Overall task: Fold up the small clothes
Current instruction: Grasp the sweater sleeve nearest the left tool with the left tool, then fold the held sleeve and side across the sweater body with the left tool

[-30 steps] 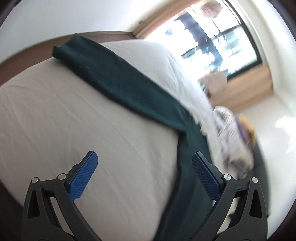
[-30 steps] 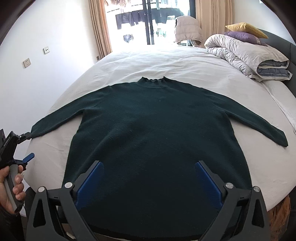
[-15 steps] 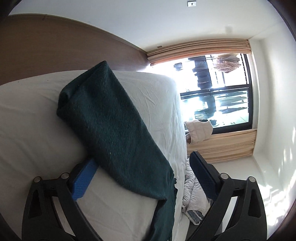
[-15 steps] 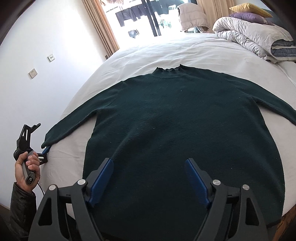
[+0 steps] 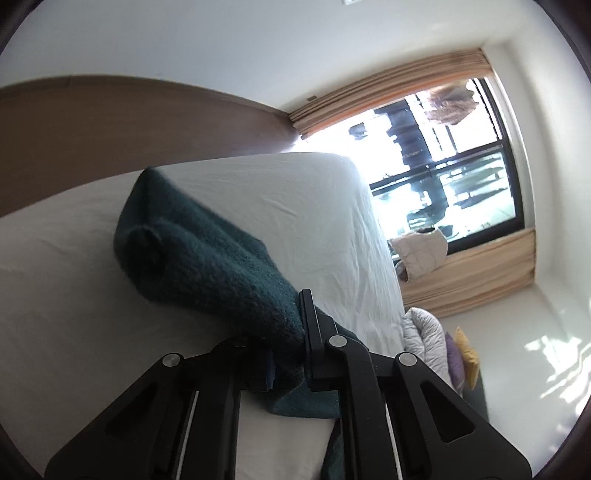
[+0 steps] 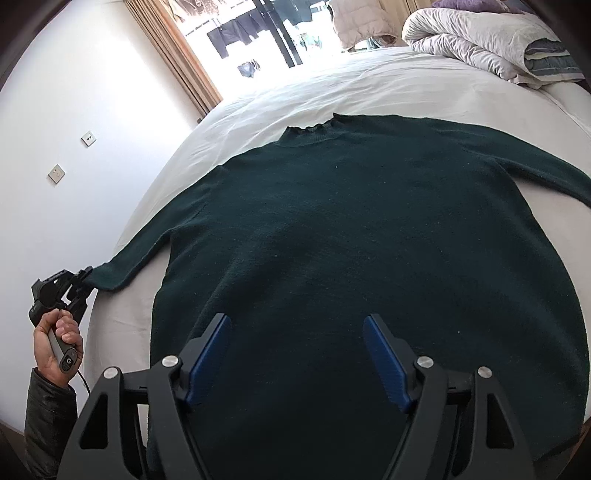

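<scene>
Left gripper (image 5: 291,354) clamping the sleeve (image 5: 207,258) at the bed's edge.

The black fingers are pinching the dark green knit cuff end, and the sleeve is running away from them across the white sheet (image 5: 295,206), bunching into a thick fold. Beyond the bed, a bright window (image 5: 443,166) is glaring between tan curtains (image 5: 388,88), with a pale jacket (image 5: 421,254) and a rolled duvet (image 5: 424,332) lying near it.

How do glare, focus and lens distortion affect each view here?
Left wrist view: the window is blown out to white, the sweater sleeve close to the lens looks soft, and the bed edge bows. Right wrist view: the window glares too, yet the sweater is sharp and evenly lit.
</scene>
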`<state>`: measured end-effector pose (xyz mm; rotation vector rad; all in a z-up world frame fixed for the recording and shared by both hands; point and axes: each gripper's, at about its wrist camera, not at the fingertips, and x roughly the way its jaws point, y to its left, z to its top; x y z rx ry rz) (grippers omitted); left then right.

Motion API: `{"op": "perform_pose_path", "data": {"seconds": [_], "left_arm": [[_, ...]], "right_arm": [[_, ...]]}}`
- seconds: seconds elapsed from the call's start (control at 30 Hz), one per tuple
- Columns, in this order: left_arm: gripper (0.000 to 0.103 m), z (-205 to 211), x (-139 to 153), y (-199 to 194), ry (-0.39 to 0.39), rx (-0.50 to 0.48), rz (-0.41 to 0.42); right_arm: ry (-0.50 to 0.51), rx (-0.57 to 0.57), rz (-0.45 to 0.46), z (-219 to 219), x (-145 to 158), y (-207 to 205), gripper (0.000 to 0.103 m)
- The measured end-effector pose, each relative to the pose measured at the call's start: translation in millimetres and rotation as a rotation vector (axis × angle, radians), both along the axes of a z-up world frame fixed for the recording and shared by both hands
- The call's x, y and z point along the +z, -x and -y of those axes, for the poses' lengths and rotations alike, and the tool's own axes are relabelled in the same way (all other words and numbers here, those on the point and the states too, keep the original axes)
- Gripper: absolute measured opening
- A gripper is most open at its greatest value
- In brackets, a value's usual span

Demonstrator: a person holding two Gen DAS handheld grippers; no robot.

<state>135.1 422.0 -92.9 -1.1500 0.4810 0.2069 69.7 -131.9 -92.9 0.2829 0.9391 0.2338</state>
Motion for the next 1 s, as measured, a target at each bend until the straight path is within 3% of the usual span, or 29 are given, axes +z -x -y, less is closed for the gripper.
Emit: {"op": "perform_pose_path", "data": {"seconds": [0.17,0.33,0.43,0.5,0.57,0.63,0.73,0.8,0.93,0.97,1.0], "left_arm": [[0.009,94,63,-70,-0.27,-0.187,0.02],[0.009,264,99,-134,-0.541,-0.457,0.039],[0.009,383,95,-152,-0.663,-0.611,0.032],[0.009,453,73,-158,-0.748,-0.693,-0.001],[0.009,501,34,-167,-0.778,-0.742,-0.052],[0.009,523,-8,-170,-0.772,-0.785,-0.103],[0.01,560,-50,-172,-0.803,-0.849,-0.203],[0.011,568,-68,-177,-0.799,-0.868,-0.226],[0.016,546,-56,-170,-0.766,-0.873,-0.22],[0.022,542,-54,-168,-0.762,-0.866,-0.212],[0.037,537,-50,-166,-0.755,-0.859,-0.208]], "right_arm": [[-0.053,-0.045,-0.005,31,-7,-4,0.077],[-0.088,-0.116,0.006,75,-8,-14,0.077],[-0.109,-0.164,0.002,105,-11,-19,0.077],[-0.126,-0.186,-0.007,121,-15,-23,0.077],[-0.137,-0.214,-0.017,137,-21,-27,0.077],[-0.152,-0.232,-0.03,149,-27,-32,0.077],[-0.173,-0.235,-0.048,158,-34,-42,0.077],[-0.176,-0.229,-0.048,158,-37,-51,0.081],[-0.229,-0.182,-0.054,148,-34,-77,0.09],[-0.256,-0.159,-0.057,144,-33,-82,0.09],[-0.283,-0.135,-0.067,139,-33,-90,0.09]]}}
